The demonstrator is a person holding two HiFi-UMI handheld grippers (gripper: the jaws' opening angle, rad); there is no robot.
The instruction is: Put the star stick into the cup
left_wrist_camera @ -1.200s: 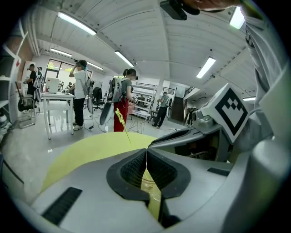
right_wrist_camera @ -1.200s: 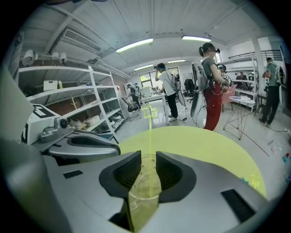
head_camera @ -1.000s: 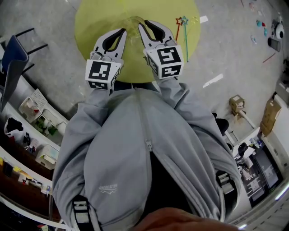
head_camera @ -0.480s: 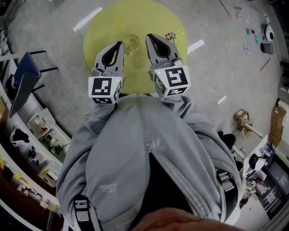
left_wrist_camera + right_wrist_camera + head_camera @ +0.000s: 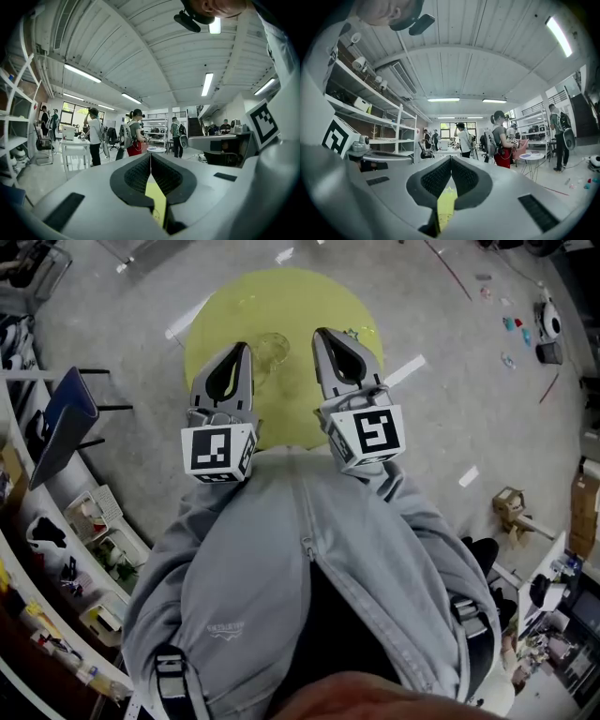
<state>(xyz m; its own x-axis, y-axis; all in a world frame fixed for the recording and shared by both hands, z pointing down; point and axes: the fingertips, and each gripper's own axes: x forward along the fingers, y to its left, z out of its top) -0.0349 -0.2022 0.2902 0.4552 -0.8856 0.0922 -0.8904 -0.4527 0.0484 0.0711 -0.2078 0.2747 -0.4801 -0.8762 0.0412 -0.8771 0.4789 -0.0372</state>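
Observation:
A round yellow table (image 5: 281,409) lies ahead of me in the head view. On it stands a clear glass cup (image 5: 272,348), between the two grippers' tips. Of the star sticks (image 5: 353,334) only a small bit shows, just right of my right gripper (image 5: 322,333). That gripper is shut and holds nothing. My left gripper (image 5: 244,346) is shut too, empty, just left of the cup. Both are held above the table's near half. In the left gripper view the left gripper (image 5: 150,154) has its jaws meeting; the right gripper (image 5: 451,158) looks the same, with a yellow star (image 5: 449,190) in the gap.
A blue chair (image 5: 66,418) stands left of the table, with shelves of boxes (image 5: 89,512) along the left wall. Small items (image 5: 548,320) and a cardboard piece (image 5: 514,507) lie on the floor at right. Several people (image 5: 133,133) stand by white tables farther off.
The table has shifted up and shrunk in the head view as the view drew back. Both grippers stay shut and came nearer the body. The star sticks went mostly behind the right gripper.

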